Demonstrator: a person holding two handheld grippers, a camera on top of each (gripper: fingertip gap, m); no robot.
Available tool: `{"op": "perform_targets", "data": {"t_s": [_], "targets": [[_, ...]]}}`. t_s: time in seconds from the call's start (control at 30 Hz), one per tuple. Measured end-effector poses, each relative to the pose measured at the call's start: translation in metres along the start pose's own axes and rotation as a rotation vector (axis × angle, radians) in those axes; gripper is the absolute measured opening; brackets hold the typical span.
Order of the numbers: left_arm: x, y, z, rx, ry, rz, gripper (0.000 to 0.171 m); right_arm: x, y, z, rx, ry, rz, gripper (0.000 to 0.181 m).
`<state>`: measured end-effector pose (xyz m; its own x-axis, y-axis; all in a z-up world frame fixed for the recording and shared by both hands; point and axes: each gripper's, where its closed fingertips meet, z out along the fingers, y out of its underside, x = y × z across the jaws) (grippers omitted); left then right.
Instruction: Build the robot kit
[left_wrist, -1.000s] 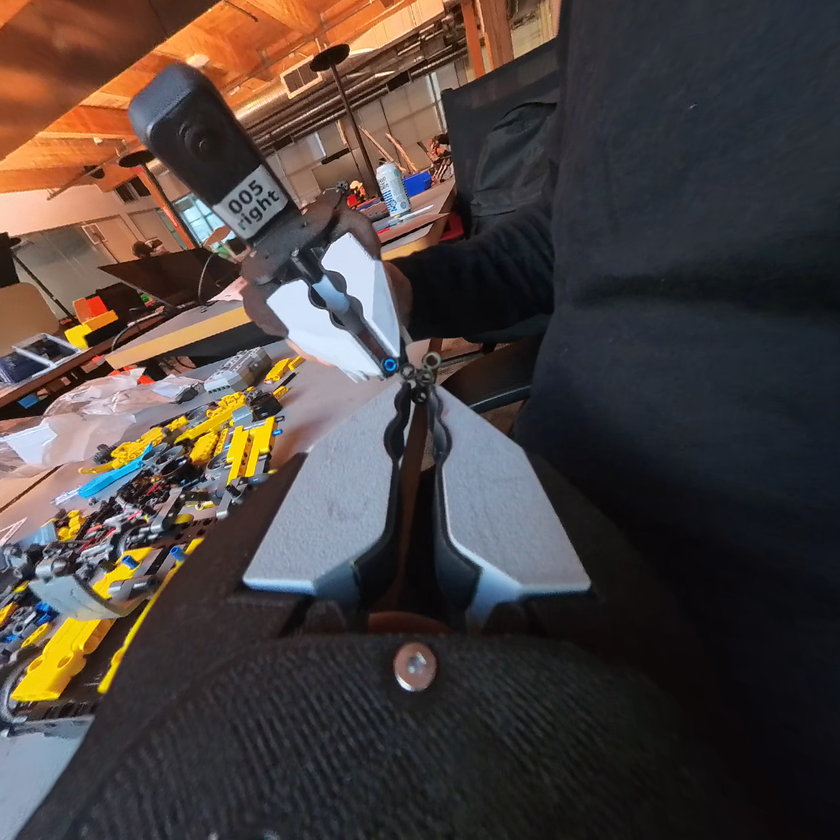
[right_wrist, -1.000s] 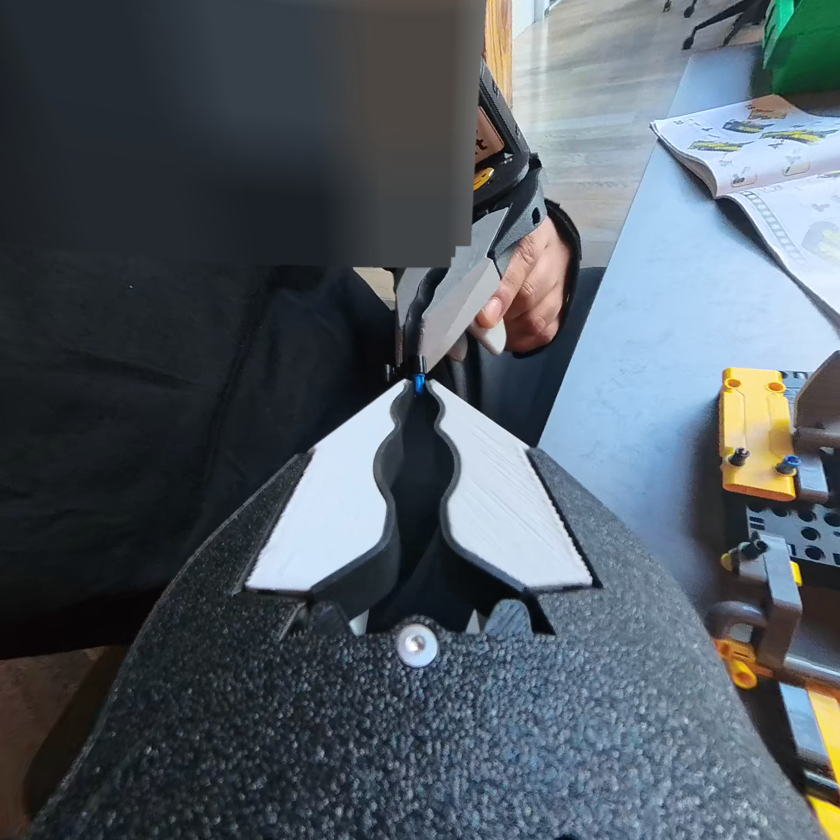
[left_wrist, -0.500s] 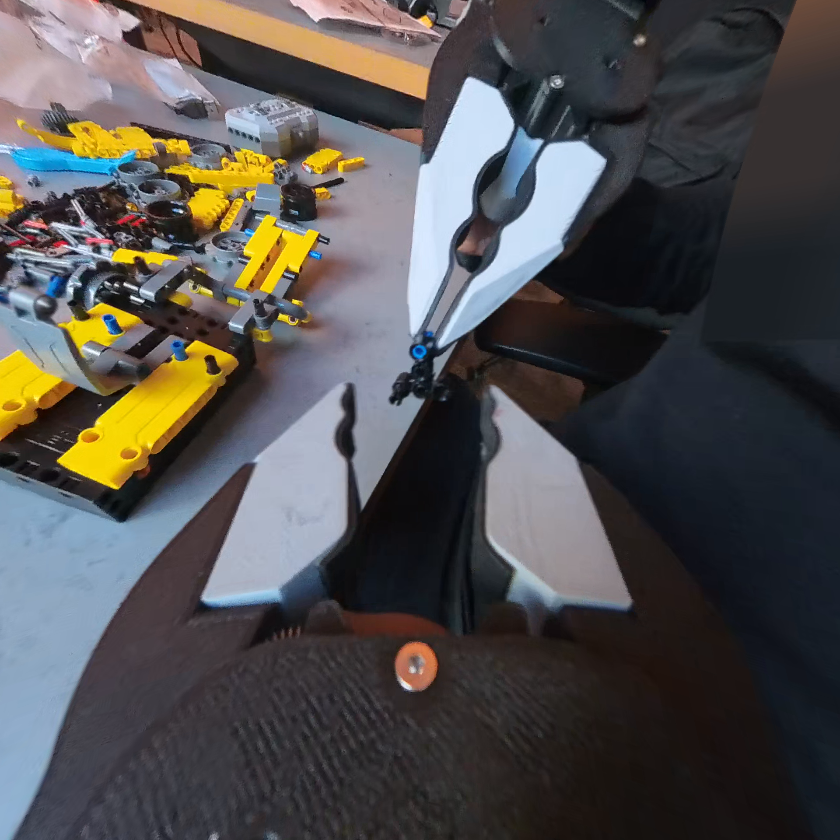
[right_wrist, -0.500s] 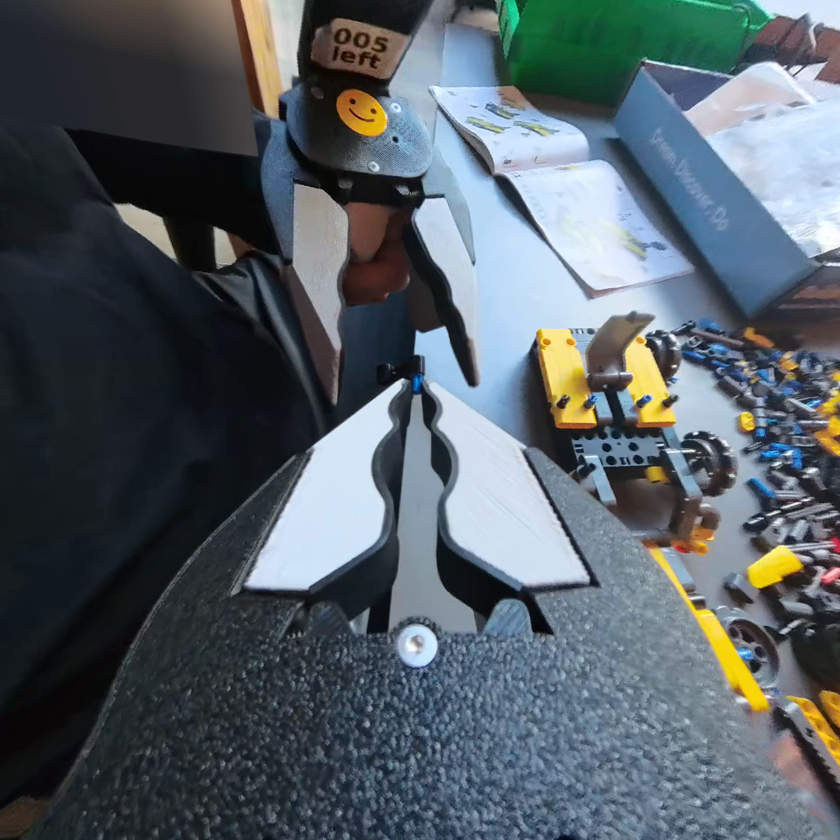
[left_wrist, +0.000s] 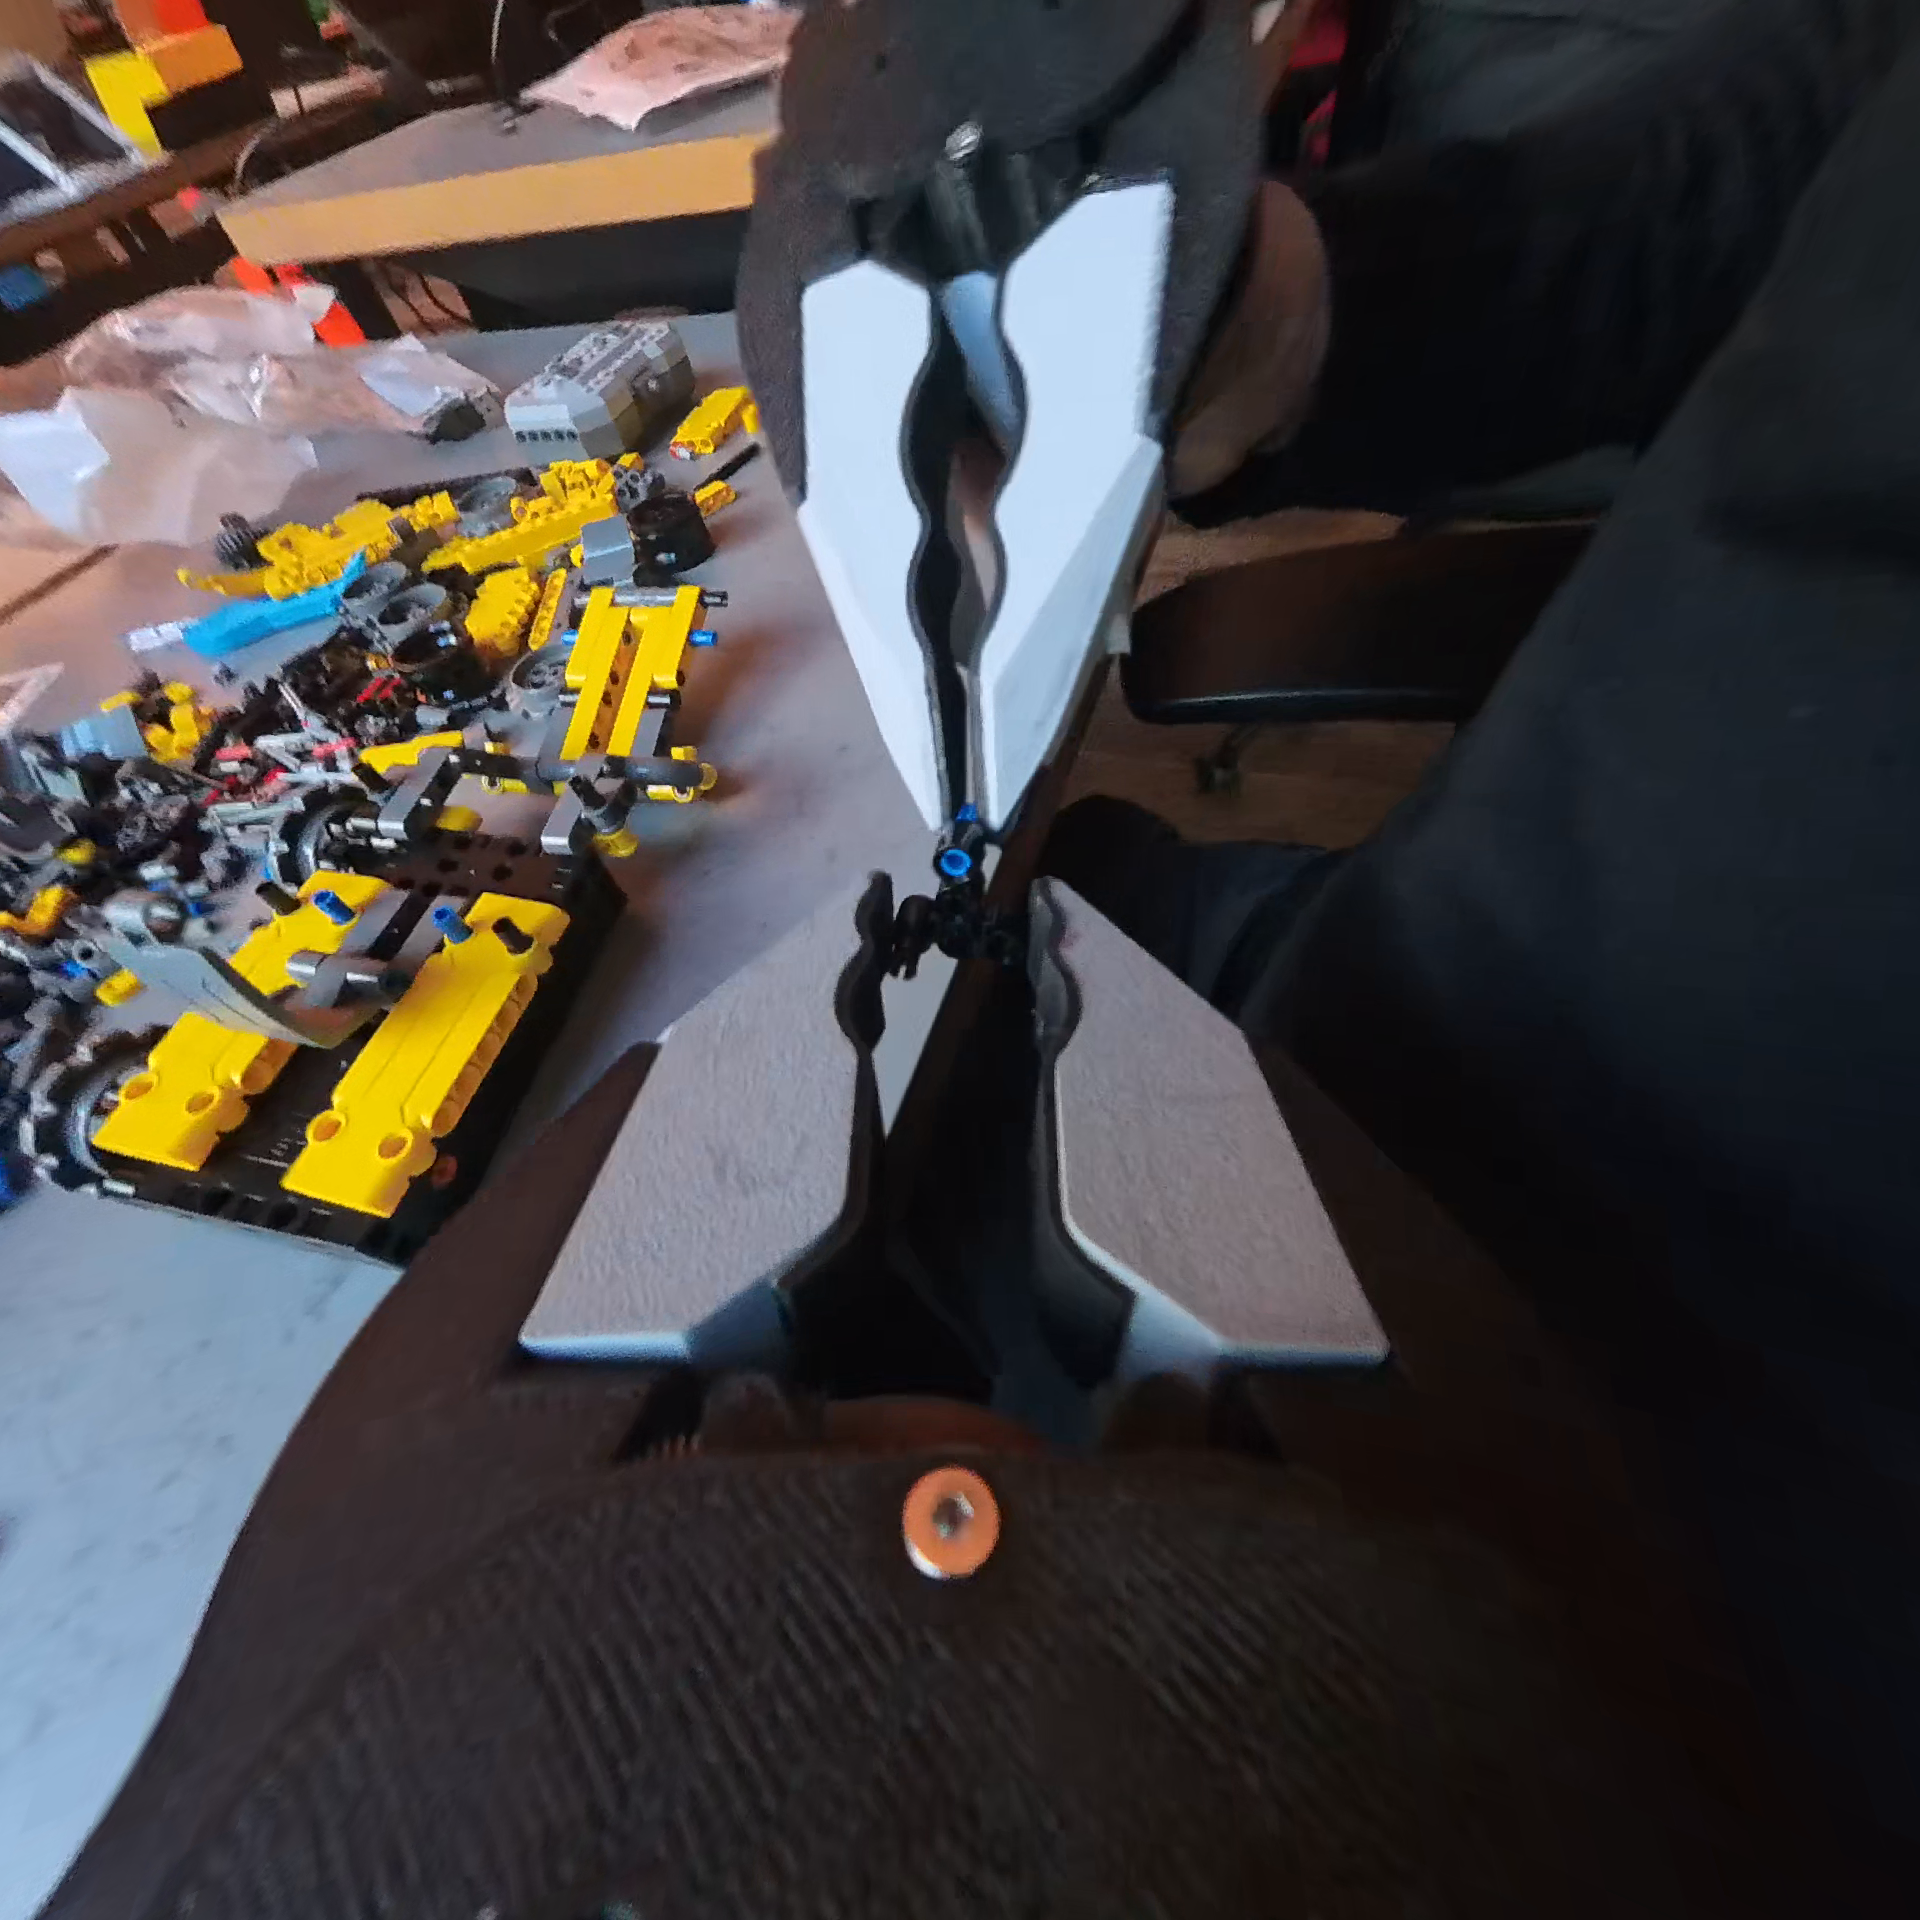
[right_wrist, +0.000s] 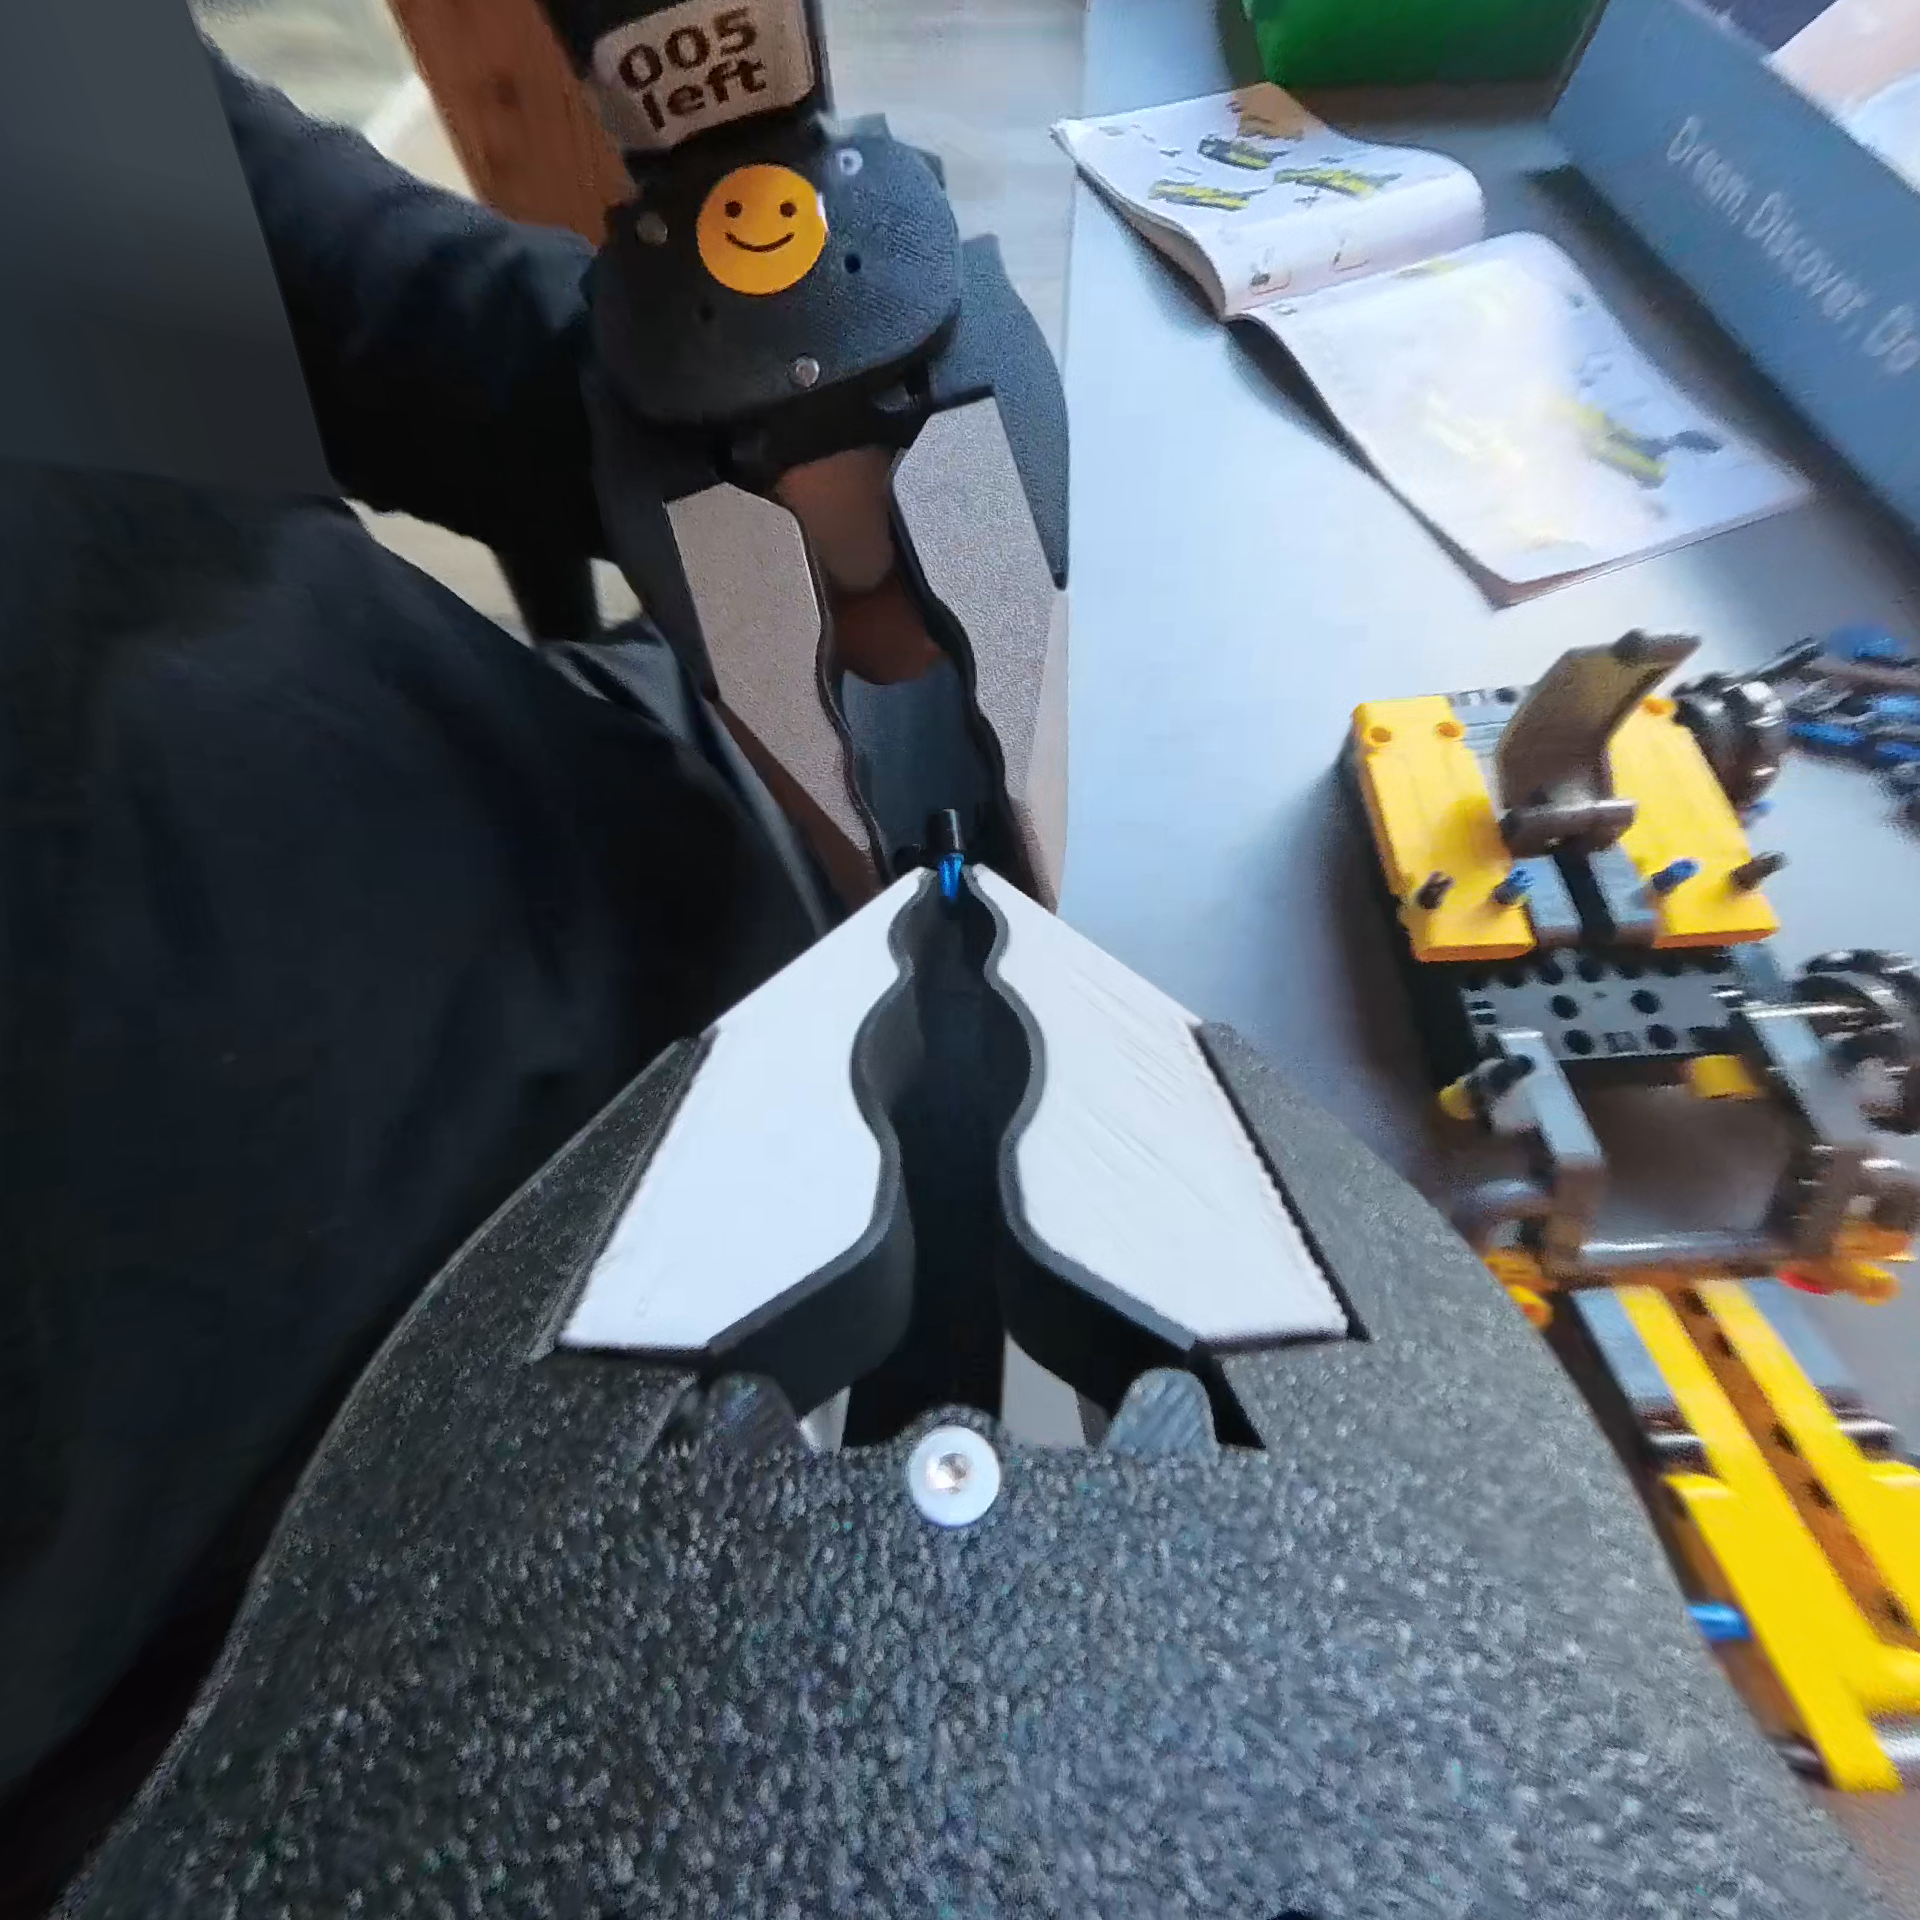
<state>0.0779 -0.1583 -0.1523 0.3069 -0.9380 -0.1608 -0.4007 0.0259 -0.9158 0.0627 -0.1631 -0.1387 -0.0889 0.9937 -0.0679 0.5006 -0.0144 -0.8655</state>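
Note:
My right gripper (right_wrist: 945, 883) is shut on a small blue pin (right_wrist: 945, 899) with a black stub (right_wrist: 943, 831) at its far end. In the left wrist view the right gripper (left_wrist: 966, 816) points down at my left gripper (left_wrist: 956, 909), tip to tip. The blue pin (left_wrist: 951, 859) joins a small black connector (left_wrist: 951, 925) that lies between the left fingertips. The left jaws stand a little apart on either side of the connector. The left gripper (right_wrist: 951, 868) also shows in the right wrist view. Both are held above the table's edge, in front of a person in dark clothes.
A yellow and black brick-built chassis (left_wrist: 343, 1049) lies on the grey table (left_wrist: 790, 790), also in the right wrist view (right_wrist: 1558, 914). Behind it are several loose parts (left_wrist: 416, 623), a grey battery box (left_wrist: 603, 390) and plastic bags (left_wrist: 187, 364). An open booklet (right_wrist: 1455, 364) and a dark box (right_wrist: 1766, 239) lie farther off.
The left gripper let go of the black connector and opened wide, then narrowed again around it. The right gripper stayed shut on the blue pin. Both views swung towards the table.

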Motion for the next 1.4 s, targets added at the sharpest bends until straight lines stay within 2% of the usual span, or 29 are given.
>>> {"op": "perform_targets", "data": {"t_s": [0.13, 0.2, 0.27, 0.33, 0.4, 0.47, 0.6, 1.0, 1.23, 1.4], "targets": [[0.003, -0.011, -0.006, 0.071, -0.007, 0.092, 0.023, -0.009, -0.007, -0.004, 0.057, -0.178, 0.170, 0.002], [0.000, -0.014, -0.006, 0.087, -0.011, 0.024, 0.023, -0.012, -0.013, -0.006, 0.101, -0.281, 0.292, 0.003], [-0.003, -0.017, -0.006, 0.118, 0.002, -0.094, 0.023, -0.007, -0.016, -0.008, 0.141, -0.287, 0.335, 0.004], [-0.001, -0.022, -0.005, 0.150, 0.033, -0.187, 0.023, -0.004, -0.019, -0.010, 0.160, -0.208, 0.234, 0.004], [0.002, -0.026, -0.006, 0.174, 0.054, -0.208, 0.023, -0.004, -0.020, -0.012, 0.130, -0.098, 0.073, 0.006], [0.002, -0.028, -0.007, 0.180, 0.056, -0.205, 0.023, -0.003, -0.019, -0.013, 0.086, -0.006, -0.050, 0.015], [0.003, -0.030, -0.007, 0.185, 0.059, -0.199, 0.023, -0.005, -0.018, -0.013, 0.056, 0.032, -0.137, 0.010], [0.012, -0.022, -0.005, 0.146, 0.084, -0.127, 0.023, -0.014, -0.016, -0.014, 0.046, -0.038, -0.144, 0.004], [0.011, -0.022, -0.007, 0.140, 0.056, -0.041, 0.023, -0.018, -0.016, -0.013, 0.070, -0.196, 0.018, 0.003], [0.010, -0.017, -0.006, 0.097, -0.007, 0.098, 0.023, -0.019, -0.014, -0.011, 0.084, -0.258, 0.098, 0.003]]}}
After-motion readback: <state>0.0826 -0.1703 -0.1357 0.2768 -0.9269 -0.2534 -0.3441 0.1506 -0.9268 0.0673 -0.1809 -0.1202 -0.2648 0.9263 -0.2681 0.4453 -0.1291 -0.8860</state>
